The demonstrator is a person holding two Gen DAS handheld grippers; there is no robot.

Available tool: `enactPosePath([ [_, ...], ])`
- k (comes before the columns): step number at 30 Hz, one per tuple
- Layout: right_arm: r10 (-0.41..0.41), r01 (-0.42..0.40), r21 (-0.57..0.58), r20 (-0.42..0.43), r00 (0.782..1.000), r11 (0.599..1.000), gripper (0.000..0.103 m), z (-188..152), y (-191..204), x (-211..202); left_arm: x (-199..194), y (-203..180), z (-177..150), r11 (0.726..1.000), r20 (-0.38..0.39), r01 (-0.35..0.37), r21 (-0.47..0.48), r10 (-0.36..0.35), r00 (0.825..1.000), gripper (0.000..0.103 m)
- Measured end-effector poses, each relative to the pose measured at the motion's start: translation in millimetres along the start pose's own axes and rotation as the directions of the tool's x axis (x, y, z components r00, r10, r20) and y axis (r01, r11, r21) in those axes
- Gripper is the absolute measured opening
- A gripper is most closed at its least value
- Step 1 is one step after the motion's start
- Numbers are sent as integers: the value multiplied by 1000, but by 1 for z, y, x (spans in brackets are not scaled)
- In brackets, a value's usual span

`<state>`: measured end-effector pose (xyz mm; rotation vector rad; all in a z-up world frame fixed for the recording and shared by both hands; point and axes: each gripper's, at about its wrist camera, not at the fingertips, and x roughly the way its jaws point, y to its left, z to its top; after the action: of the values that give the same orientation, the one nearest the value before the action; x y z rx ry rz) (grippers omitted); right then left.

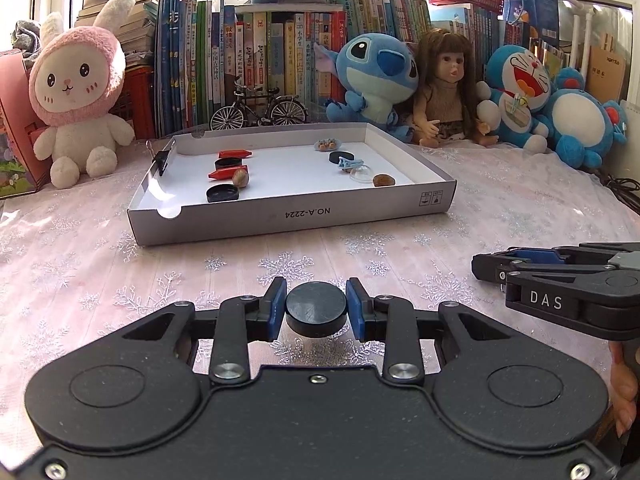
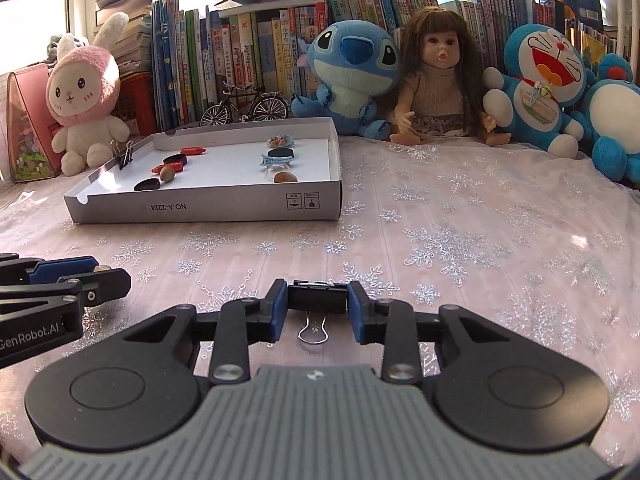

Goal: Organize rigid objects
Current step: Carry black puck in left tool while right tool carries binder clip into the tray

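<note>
Blue-padded left claw [image 1: 316,314] clamps a round black cap [image 1: 316,313]; right claw [image 2: 317,310] clamps a metal binder clip [image 2: 316,299].

"NO.A-2224" printed upside down on the front wall of the shallow white cardboard box tray [image 1: 304,216], "DAS" on the right black claw [image 1: 490,270], "GenRobot.AI" on the left black claw [image 2: 102,276], book spine titles too small to read

bright daylight from rear windows | glare top-left | fisheye-bent edges | sharp
</note>
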<state>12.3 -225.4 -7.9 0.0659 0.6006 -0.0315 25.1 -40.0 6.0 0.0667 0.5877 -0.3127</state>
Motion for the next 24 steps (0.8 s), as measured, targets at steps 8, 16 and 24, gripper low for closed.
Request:
enactPosePath([
  [8, 33, -32, -11, 19, 999, 999, 37, 14, 7, 1, 2, 18, 22, 999, 31, -21, -37, 22, 999, 30],
  [16, 89, -89, 3, 19, 996, 996, 37, 41, 8, 7, 13, 37, 52, 997, 33, -25, -78, 28, 999, 30],
  [24, 164, -157, 71, -96, 982, 985, 37, 94, 1, 36, 41, 57, 95, 993, -46, -6, -121, 1, 999, 30],
])
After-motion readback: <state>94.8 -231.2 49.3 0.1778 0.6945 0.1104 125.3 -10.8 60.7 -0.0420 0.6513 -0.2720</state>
